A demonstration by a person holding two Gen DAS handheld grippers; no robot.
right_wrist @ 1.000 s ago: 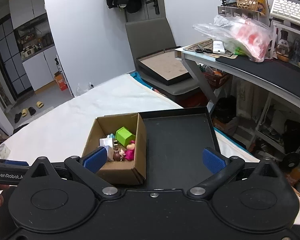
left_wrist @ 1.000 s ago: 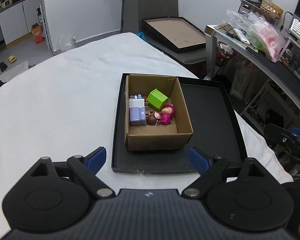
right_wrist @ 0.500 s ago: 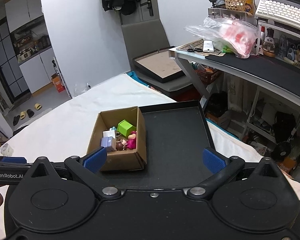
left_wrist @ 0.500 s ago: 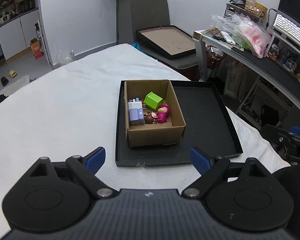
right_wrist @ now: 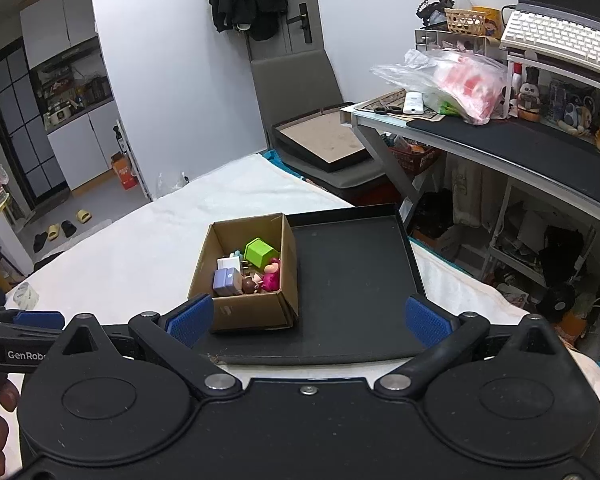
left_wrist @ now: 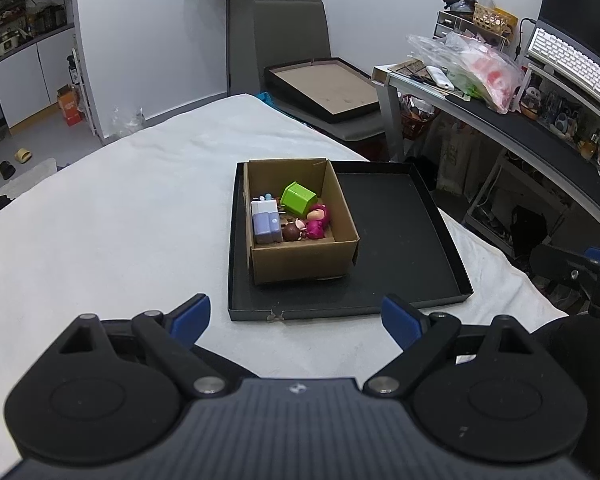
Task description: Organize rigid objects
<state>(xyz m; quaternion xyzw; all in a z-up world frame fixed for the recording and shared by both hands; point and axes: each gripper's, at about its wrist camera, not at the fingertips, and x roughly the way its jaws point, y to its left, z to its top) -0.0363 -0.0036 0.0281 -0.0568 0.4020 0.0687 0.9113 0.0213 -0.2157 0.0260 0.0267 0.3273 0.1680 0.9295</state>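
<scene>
A brown cardboard box [left_wrist: 304, 258] [right_wrist: 256, 310] stands in the left part of a black tray [left_wrist: 396, 236] [right_wrist: 356, 276] on the white-covered table. Inside the box lie a green block [left_wrist: 298, 198] [right_wrist: 260, 251], a pink figure [left_wrist: 318, 222] [right_wrist: 271, 274], a lilac and white block [left_wrist: 265, 222] [right_wrist: 227, 280] and a small brown figure [left_wrist: 290, 232]. My left gripper [left_wrist: 296, 320] hangs open above the table in front of the tray's near edge, holding nothing. My right gripper [right_wrist: 308, 320] is open too, nothing between its blue pads, near the tray's front edge.
A grey chair [left_wrist: 300, 40] carries a tilted black-framed board [left_wrist: 324, 88] beyond the table. A cluttered desk [right_wrist: 500, 136] with a plastic bag [right_wrist: 452, 80] and keyboard [right_wrist: 560, 40] runs along the right. A tape roll [right_wrist: 24, 294] lies at the table's left edge.
Both grippers have drawn back and up from the tray, so the box and tray look smaller and farther off. Nothing in the box has shifted, and both grippers are still open.
</scene>
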